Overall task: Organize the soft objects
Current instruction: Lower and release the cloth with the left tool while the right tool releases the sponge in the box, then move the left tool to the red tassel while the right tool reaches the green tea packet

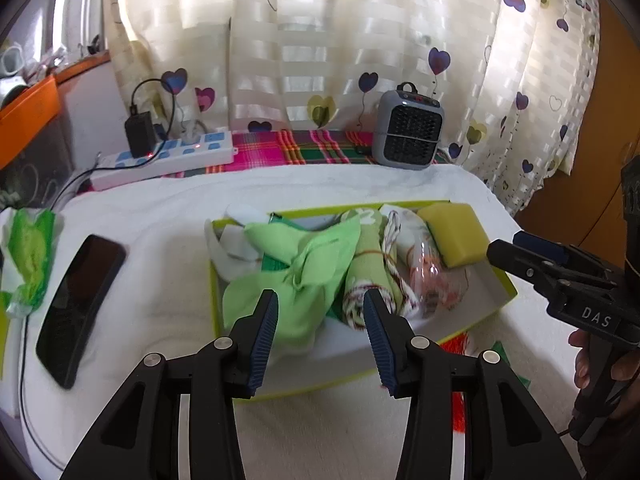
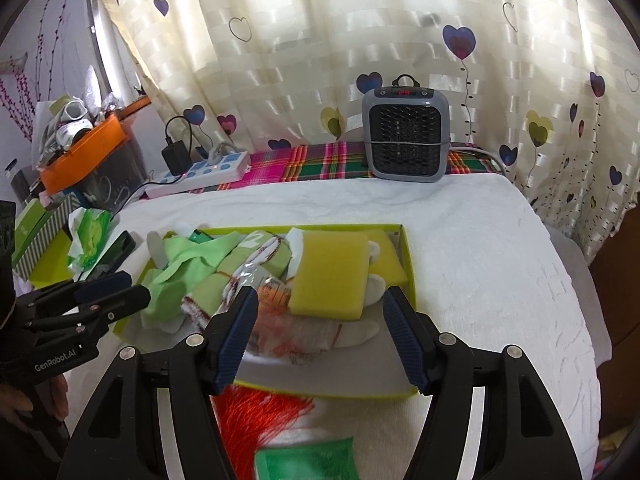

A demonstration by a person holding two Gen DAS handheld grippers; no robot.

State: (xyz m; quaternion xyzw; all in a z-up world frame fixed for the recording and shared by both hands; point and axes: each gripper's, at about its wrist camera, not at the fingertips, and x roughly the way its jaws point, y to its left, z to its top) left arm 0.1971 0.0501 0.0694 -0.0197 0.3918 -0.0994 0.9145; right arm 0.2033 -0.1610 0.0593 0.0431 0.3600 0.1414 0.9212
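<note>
A shallow lime-edged box (image 1: 500,276) lies on a white towel and holds soft things. In it are a light green cloth (image 1: 304,256), a rolled green towel (image 1: 368,268), a clear plastic packet (image 1: 424,276), a yellow sponge (image 1: 456,236) and a white sock (image 1: 236,248). My left gripper (image 1: 320,304) hangs open over the box's near edge, with nothing between its pads. My right gripper (image 2: 320,296) is open above the near end of the box (image 2: 408,264), in front of the yellow sponge (image 2: 332,272). Neither gripper holds anything. Each shows in the other's view: right gripper (image 1: 504,246), left gripper (image 2: 136,286).
A black phone (image 1: 80,308) and a green wipes packet (image 1: 28,260) lie left of the box. A power strip (image 1: 168,160) and a grey heater (image 1: 408,136) stand at the back by the curtain. An orange tassel (image 2: 264,412) and a green packet (image 2: 308,460) lie near me.
</note>
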